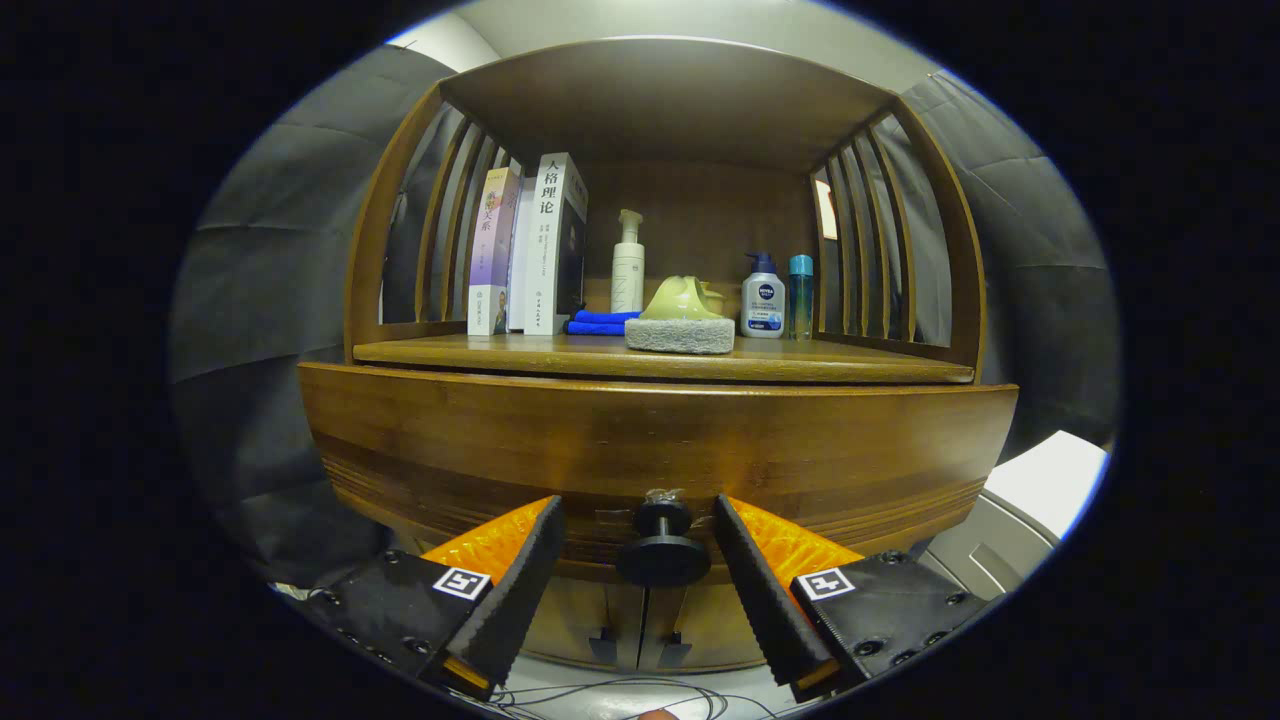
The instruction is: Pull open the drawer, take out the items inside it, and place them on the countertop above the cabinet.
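As seen from the gripper view, the drawer (655,440) front is flush with the cabinet, so the drawer appears closed; its contents cannot be seen. The knob (662,545) is centred between the fingers of the gripper (640,560), which are spread apart with a gap on each side, so nothing is clamped. The knob's stem is pointed straight out toward the gripper, near end forward. Above the drawer, the countertop (850,362) is loaded: books (530,245) far left, a blue cloth (598,322), a pump bottle (628,265), a green object on a grey sponge (680,333) at centre, and two small bottles (775,297) to the right. Whether any came from the drawer cannot be told; the scene fits both a drawer about to be pulled and one emptied and shut again.
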Available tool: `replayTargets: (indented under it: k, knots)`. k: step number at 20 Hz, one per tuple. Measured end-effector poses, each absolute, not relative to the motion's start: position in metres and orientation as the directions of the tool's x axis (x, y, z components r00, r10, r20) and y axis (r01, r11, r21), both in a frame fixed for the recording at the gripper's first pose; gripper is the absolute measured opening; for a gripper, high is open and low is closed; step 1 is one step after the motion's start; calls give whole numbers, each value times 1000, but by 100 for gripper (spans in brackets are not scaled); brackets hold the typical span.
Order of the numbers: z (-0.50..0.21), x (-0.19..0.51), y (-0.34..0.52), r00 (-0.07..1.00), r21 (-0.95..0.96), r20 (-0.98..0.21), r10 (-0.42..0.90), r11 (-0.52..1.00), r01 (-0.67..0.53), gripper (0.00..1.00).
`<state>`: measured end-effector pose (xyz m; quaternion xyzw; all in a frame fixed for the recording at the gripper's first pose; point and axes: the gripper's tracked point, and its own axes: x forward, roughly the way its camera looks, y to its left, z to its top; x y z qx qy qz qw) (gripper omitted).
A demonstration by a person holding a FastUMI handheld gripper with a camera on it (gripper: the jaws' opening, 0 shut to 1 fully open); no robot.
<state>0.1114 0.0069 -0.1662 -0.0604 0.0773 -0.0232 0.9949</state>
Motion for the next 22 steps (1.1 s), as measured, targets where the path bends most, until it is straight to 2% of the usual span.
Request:
replayTargets:
  k: [10,17,22]
  knots:
    - [-165,144,5,989,-122,-138,-43,992,26,95]
    - [-167,152,7,991,-136,-98,-86,988,72,96]
    - [-164,147,10,990,-114,-130,-62,992,47,98]
